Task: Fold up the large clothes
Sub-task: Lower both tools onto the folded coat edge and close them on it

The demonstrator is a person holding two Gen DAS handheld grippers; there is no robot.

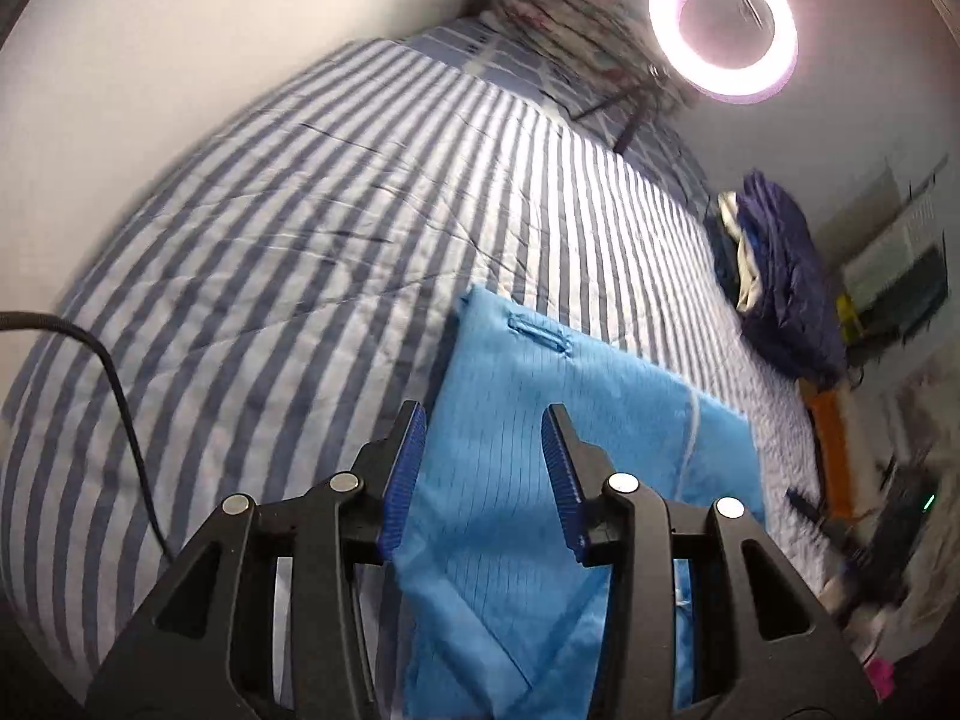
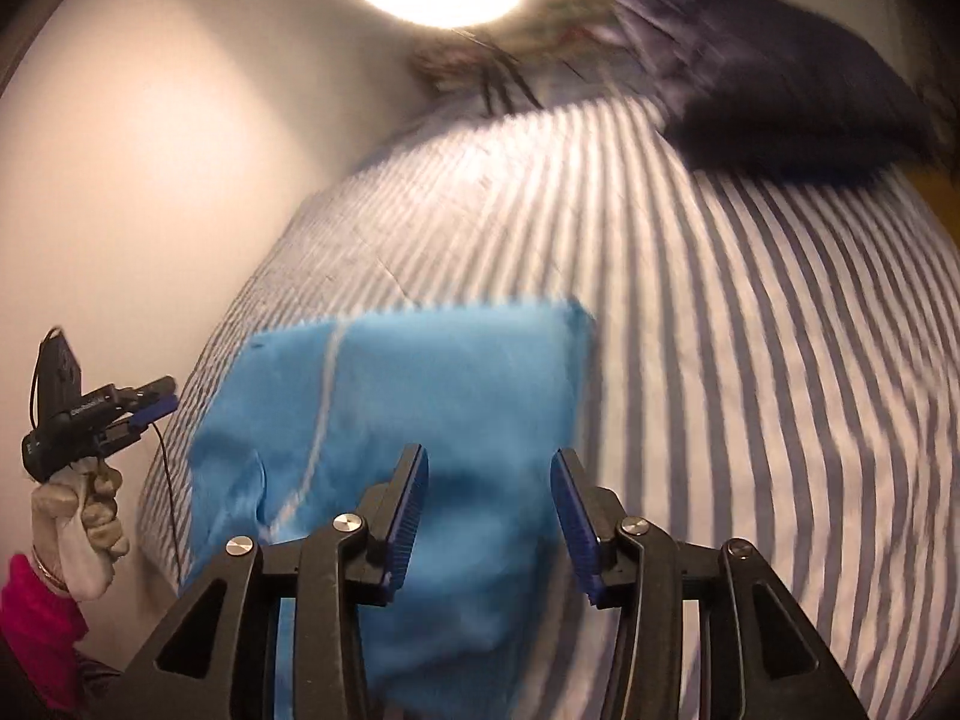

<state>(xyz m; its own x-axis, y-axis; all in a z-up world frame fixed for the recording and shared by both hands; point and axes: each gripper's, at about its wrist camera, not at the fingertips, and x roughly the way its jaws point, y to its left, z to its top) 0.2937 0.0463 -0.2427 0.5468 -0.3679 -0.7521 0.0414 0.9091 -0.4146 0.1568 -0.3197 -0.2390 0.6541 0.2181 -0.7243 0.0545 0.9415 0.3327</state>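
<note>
Blue garment (image 1: 540,450) lies lower centre on striped bed (image 1: 300,228), already folded to compact rectangle. Left gripper (image 1: 483,468) and right gripper (image 2: 489,510) both wide, empty, above it. Perhaps final fold left.

Both grippers are showing black frames with silver rivets and ribbed blue fingers (image 1: 403,480). A black cable (image 1: 114,384) is trailing from the left one, gripped by a pale-gloved hand (image 2: 78,516) wearing a magenta sleeve (image 2: 36,630).

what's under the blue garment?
The blue garment lies on the striped bedspread, which shows on its far and side edges. Anything between its folded layers is hidden.
</note>
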